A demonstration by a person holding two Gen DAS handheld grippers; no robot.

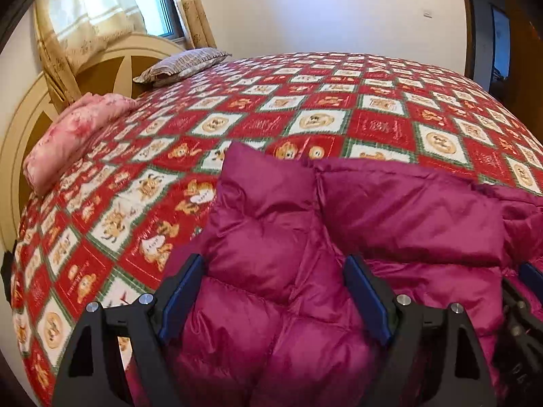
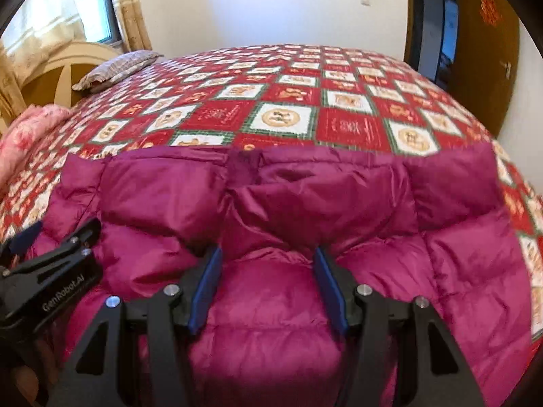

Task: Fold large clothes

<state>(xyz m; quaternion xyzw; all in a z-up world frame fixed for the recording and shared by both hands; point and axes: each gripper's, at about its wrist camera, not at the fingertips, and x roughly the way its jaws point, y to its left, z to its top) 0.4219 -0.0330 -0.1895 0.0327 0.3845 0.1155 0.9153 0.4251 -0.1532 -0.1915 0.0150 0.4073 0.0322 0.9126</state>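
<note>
Bedspread | magenta jacket | right view only: door

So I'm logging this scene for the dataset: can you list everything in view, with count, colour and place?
puffer jacket: one, magenta, spread on the near part of the bed under both grippers
bedspread: one, red, white and green squares with bear prints, covering the bed
pink pillow: one, pink floral, left edge of the bed
striped pillow: one, grey striped, far left by the headboard
headboard: one, cream and brown, behind the pillows
curtains: cream patterned, at the window, upper left
door: one, brown, right wall
left gripper: black with blue fingers, open, jacket fabric between them
right gripper: black with blue fingers, open over the jacket
</note>
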